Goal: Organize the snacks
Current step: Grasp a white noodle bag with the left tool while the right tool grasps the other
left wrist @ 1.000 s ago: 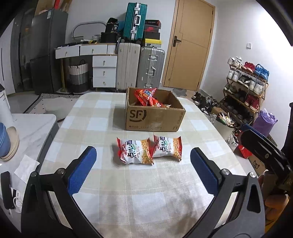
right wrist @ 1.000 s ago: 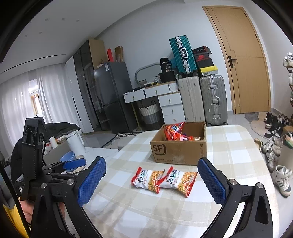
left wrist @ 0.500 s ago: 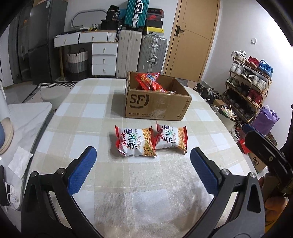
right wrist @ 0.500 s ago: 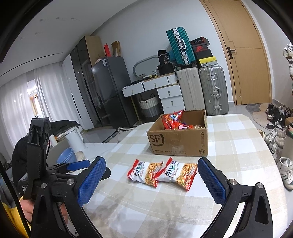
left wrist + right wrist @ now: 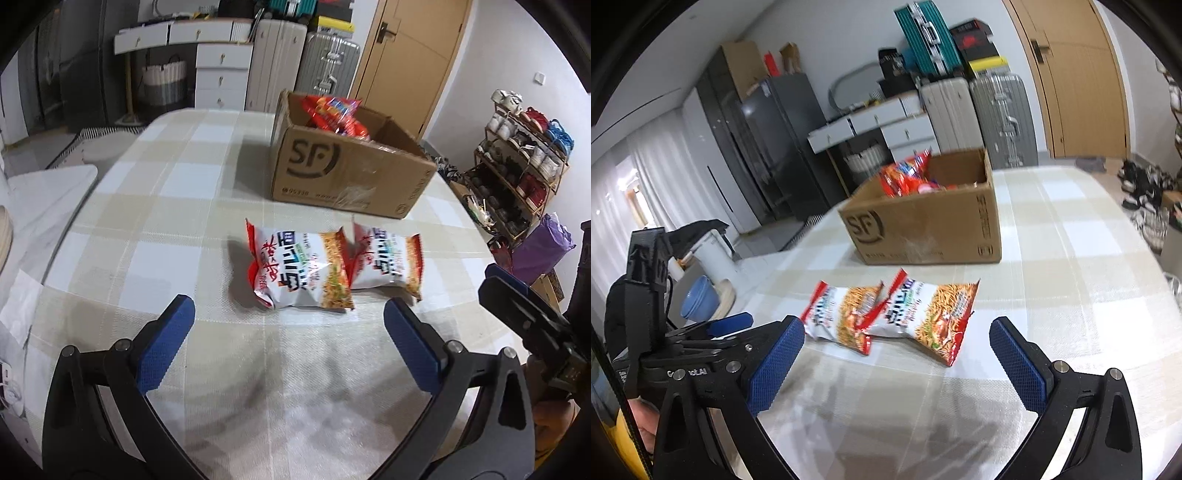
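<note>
Two white-and-red snack packets lie side by side on the checked tablecloth: the left packet and the right packet. Behind them stands an open cardboard SF box with red snack bags inside. My left gripper is open and empty, just in front of the left packet. My right gripper is open and empty, just in front of the right packet. Each gripper shows at the edge of the other's view.
The table is oval with its edges near on both sides. A white side counter with a blue bowl stands to the left. A shoe rack and a purple bag stand to the right. Suitcases, drawers and a door are behind.
Both grippers have moved forward and down toward the two packets, which now look larger and closer. Both stay open. The packets and box have not moved.
</note>
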The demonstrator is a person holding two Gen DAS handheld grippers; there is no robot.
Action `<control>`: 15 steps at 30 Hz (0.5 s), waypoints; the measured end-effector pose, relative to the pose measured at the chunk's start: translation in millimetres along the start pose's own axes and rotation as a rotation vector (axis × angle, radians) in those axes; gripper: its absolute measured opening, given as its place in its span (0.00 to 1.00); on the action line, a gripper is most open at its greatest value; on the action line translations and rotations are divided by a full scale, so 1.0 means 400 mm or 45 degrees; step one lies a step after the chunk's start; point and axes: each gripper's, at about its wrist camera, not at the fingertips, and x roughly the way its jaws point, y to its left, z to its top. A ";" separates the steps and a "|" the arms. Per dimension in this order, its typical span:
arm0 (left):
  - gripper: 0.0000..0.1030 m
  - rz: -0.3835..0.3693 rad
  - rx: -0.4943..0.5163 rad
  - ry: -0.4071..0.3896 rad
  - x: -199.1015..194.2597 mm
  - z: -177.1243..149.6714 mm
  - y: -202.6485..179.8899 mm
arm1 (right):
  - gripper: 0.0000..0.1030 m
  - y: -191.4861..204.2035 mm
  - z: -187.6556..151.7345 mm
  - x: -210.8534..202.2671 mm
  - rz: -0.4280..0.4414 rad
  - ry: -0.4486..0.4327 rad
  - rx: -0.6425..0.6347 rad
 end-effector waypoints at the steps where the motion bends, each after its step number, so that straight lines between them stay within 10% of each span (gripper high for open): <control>1: 0.99 0.001 -0.006 0.012 0.014 0.003 0.004 | 0.99 -0.007 0.003 0.022 -0.009 0.022 0.011; 15: 0.99 -0.001 -0.057 0.115 0.147 0.045 0.058 | 0.98 -0.046 0.054 0.262 -0.091 0.242 0.053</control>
